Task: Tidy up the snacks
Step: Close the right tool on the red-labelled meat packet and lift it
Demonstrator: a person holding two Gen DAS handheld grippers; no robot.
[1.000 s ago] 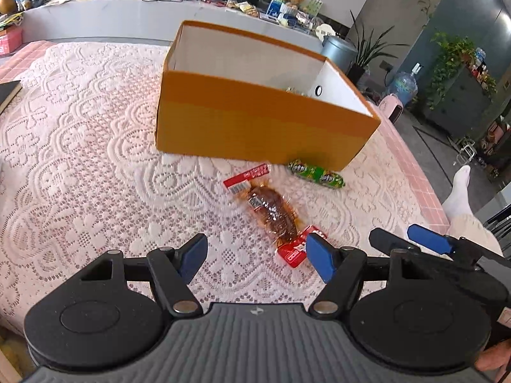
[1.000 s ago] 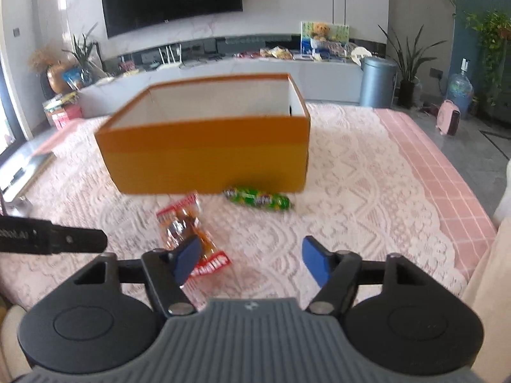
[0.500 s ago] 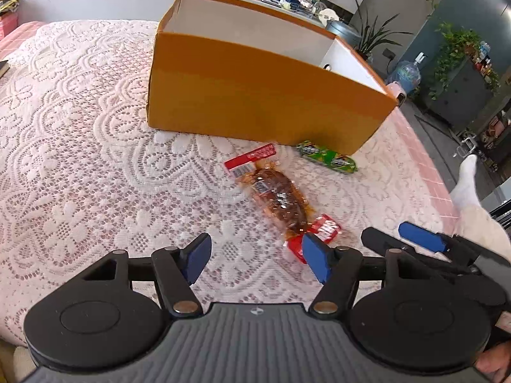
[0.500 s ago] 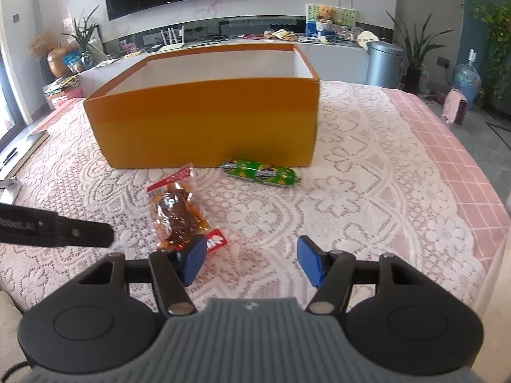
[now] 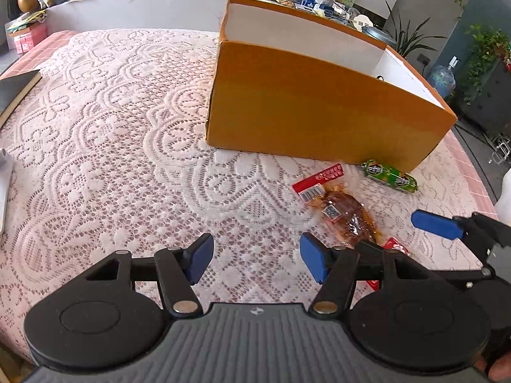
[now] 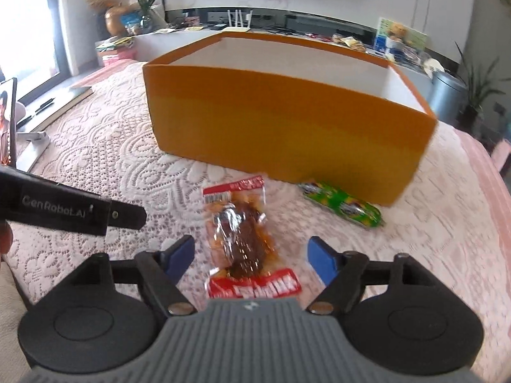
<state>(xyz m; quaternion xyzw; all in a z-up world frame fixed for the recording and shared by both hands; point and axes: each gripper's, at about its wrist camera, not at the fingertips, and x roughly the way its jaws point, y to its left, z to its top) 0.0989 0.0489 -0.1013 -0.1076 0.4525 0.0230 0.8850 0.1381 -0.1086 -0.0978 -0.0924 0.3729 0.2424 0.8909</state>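
A clear packet of brown snack with red ends [image 6: 242, 233] lies on the lace cloth in front of the orange box [image 6: 281, 127]. My right gripper [image 6: 250, 255] hangs over it, jaws opening, with the packet between the fingers and neither pad touching it. A green wrapped snack [image 6: 341, 204] lies by the box's near right corner. In the left wrist view, my left gripper [image 5: 257, 258] is over bare cloth with its jaws closing on nothing. There the brown packet [image 5: 345, 217] lies just right of its right finger, and the green snack [image 5: 389, 177] and the box [image 5: 319, 111] lie beyond.
A dark book [image 5: 16, 92] lies at the table's left edge, and a phone on a stand [image 6: 6, 121] is at the far left. The table's pink right edge [image 5: 463, 159] is close behind the green snack. A person's pale leg [image 5: 504, 191] shows at the right.
The right gripper has moved left and down until the brown packet sits between its fingers, and its jaws have widened. The left gripper has shifted left off the packet and narrowed slightly.
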